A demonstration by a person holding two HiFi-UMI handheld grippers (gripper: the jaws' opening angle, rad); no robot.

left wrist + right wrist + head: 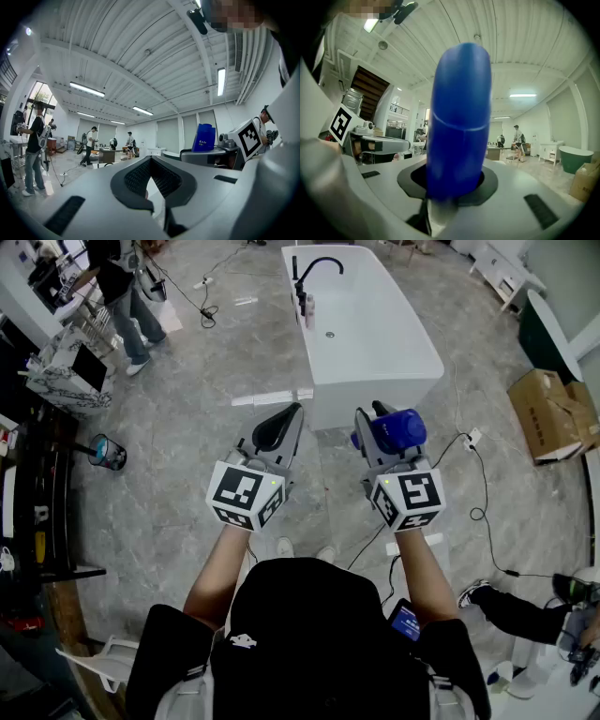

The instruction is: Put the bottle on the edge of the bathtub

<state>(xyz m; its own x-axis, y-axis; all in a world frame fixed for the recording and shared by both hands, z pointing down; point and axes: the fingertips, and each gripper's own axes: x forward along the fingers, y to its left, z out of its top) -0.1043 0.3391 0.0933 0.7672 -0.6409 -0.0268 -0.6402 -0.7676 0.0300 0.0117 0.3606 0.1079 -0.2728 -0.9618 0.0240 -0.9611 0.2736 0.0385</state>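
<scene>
A blue bottle (398,429) is clamped in my right gripper (392,435), which is shut on it; in the right gripper view the bottle (459,122) rises straight out of the jaws and fills the middle. My left gripper (277,430) is held level beside it, shut with nothing in it. From the left gripper view the bottle (204,138) shows to the right, above the right gripper (220,152). The white bathtub (375,381) stands on the floor ahead of both grippers, with a black faucet (314,273) at its far left rim. Both grippers are short of the tub's near end.
A small pale bottle (308,310) stands on the tub rim by the faucet. A cardboard box (553,413) and a power strip (472,438) with a cable lie at the right. A person (122,296) stands far left; a bucket (108,452) sits on the floor at the left.
</scene>
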